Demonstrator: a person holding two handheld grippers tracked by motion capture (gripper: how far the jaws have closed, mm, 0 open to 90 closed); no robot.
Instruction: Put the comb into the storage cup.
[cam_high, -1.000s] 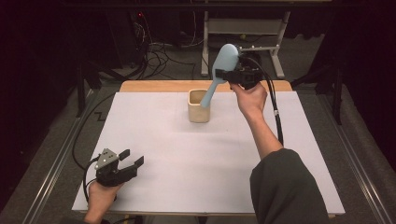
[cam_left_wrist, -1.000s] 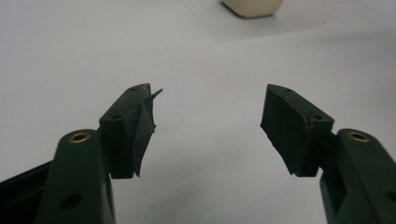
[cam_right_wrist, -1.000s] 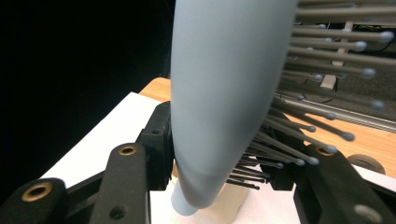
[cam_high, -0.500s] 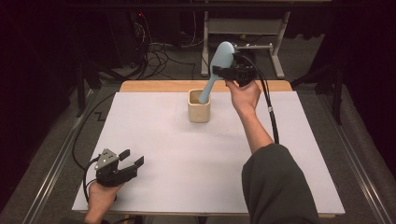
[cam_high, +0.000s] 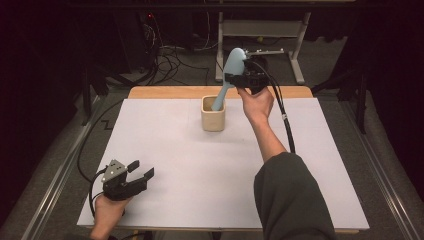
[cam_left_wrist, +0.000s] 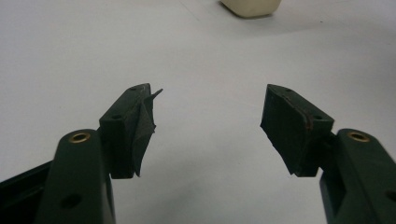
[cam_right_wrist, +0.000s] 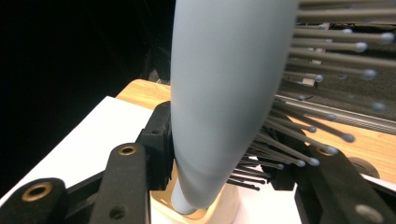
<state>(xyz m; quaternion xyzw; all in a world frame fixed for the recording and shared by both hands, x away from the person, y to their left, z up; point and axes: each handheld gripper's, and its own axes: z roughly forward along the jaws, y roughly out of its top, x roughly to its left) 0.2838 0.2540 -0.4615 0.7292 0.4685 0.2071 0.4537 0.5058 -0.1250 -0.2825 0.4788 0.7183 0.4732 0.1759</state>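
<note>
High view: a blue hairbrush (cam_high: 231, 75) is clamped at its head by the right tool (cam_high: 239, 79), handle tip inside the cream cup (cam_high: 213, 120) below. Light, rigid plastic is judged; bristles give, so the smooth back is best gripped. Left tool (cam_high: 140, 170) is held apart.

The cup (cam_high: 213, 116) is standing on my surface (cam_high: 200, 190); the hairbrush (cam_high: 229, 75) is leaning in it, my right tool (cam_high: 243, 79) just behind the cup, my left tool (cam_high: 136, 172) well before it.

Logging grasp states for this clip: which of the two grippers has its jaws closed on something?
The right gripper, at the table's far side: its jaws clamp the pale blue hairbrush over the cream cup. The left gripper stands open with nothing between its jaws.
</note>
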